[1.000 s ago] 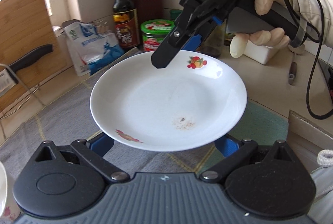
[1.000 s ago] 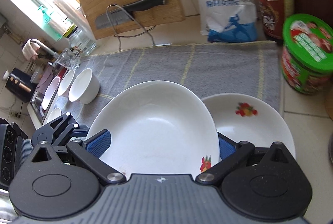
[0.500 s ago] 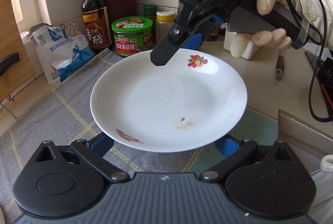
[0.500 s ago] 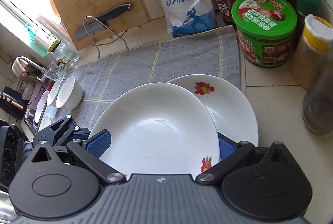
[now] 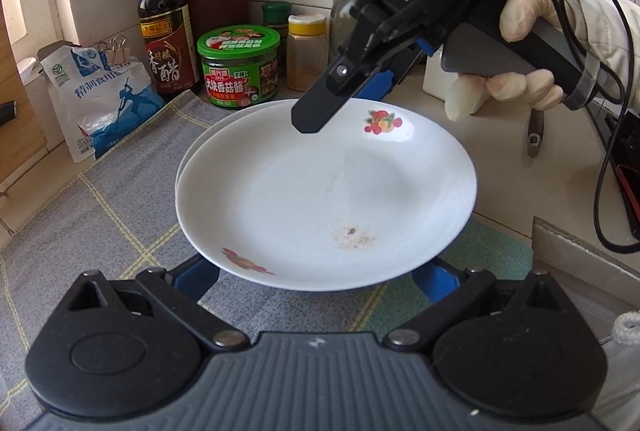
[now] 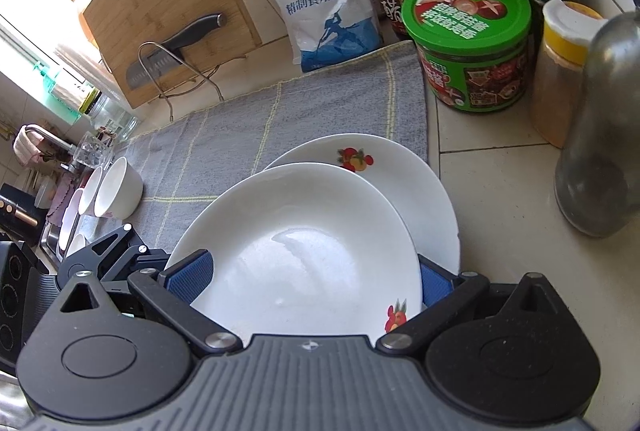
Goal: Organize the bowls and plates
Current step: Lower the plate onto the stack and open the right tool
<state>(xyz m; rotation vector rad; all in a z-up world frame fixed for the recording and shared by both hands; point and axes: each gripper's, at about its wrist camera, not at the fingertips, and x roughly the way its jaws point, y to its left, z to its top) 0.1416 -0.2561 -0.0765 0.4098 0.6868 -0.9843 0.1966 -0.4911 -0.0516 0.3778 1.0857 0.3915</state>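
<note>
Grey checked cloth point(image 6: 224, 135) covers a tiled counter point(image 6: 500, 199) in a kitchen corner. Along the back edge stand a bottle point(image 5: 162, 15), green jar point(image 5: 239, 65) and salt bag point(image 5: 100, 99); bowls point(image 6: 116, 187) sit at the cloth's far end. Most of the cloth lies bare. The top plate point(image 5: 326, 197) hovers over a second plate point(image 6: 404, 183). The left gripper point(image 5: 320, 277) and right gripper point(image 5: 340, 99) each clamp opposite rims of the top plate.
</note>
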